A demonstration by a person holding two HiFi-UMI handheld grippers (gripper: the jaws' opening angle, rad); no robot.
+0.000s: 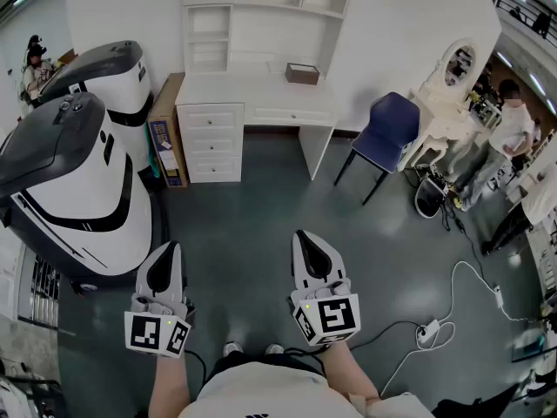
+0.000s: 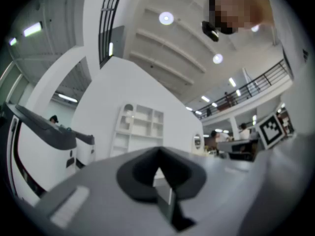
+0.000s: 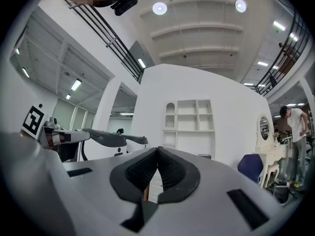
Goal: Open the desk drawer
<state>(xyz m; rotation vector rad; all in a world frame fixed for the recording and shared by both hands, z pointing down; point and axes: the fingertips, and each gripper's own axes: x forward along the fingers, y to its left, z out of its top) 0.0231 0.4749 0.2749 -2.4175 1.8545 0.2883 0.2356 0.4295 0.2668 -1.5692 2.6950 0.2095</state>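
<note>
The white desk (image 1: pixel 261 90) stands against the far wall under a hutch of open shelves. It has a stack of three drawers (image 1: pixel 211 142) on its left and one shallow drawer (image 1: pixel 291 115) under the top; all are closed. Both grippers are held low near the person's body, far from the desk. My left gripper (image 1: pixel 171 247) is shut and empty, as is my right gripper (image 1: pixel 305 235). In the left gripper view the shut jaws (image 2: pixel 158 154) point up toward the hutch (image 2: pixel 138 129). In the right gripper view the jaws (image 3: pixel 157 154) meet at the tips below the hutch (image 3: pixel 189 127).
Two large white-and-grey machines (image 1: pixel 78 172) fill the left side, with a cardboard box (image 1: pixel 165 129) beside the desk. A blue chair (image 1: pixel 389 129) and a white vanity (image 1: pixel 448 85) stand right. Cables and a power strip (image 1: pixel 431 329) lie on the floor. A person (image 1: pixel 513 129) stands far right.
</note>
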